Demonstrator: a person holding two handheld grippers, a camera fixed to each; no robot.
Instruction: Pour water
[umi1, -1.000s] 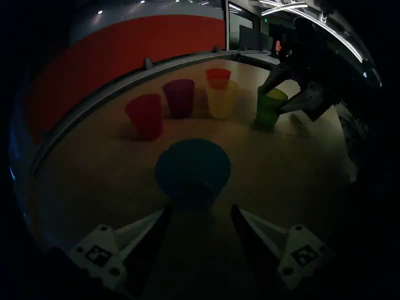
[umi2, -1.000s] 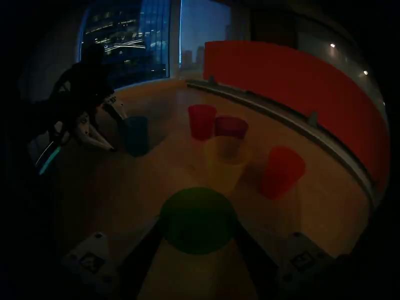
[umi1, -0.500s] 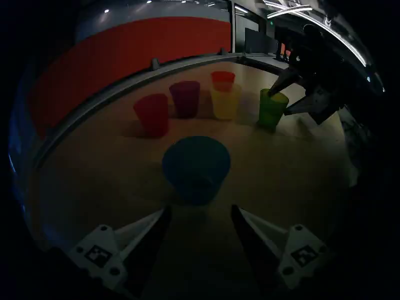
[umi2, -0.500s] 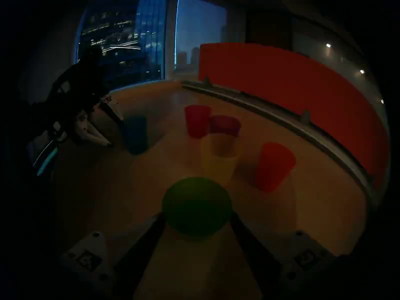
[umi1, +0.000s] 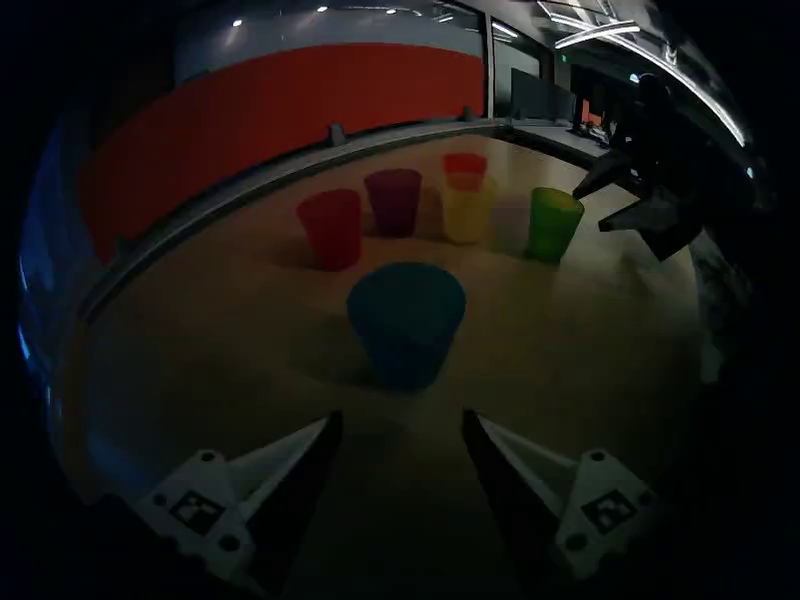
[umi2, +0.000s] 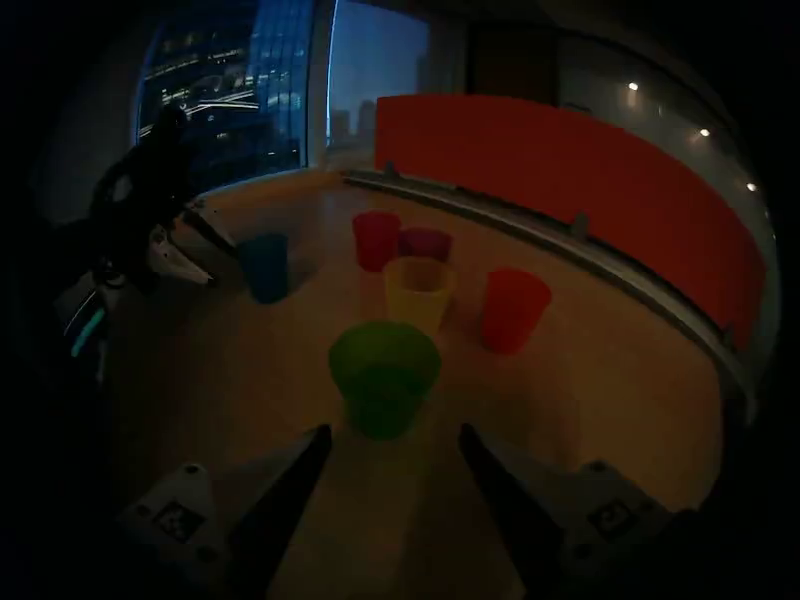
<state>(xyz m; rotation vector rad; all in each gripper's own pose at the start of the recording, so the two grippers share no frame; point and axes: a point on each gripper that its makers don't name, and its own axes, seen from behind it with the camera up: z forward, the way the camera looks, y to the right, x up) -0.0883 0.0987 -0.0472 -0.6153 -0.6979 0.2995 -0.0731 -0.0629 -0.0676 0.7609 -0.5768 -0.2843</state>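
Left gripper released, fingers spread, blue tapered plastic cup standing free at twelve o'clock; right gripper likewise released, green tapered plastic cup at twelve.

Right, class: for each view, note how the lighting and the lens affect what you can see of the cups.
Left gripper view: very dim, colours muted; the blue cup throws a soft shadow on the table; the fisheye lens bows the red partition. Right gripper view: equally dark, brightest at the window; the green cup is in focus.
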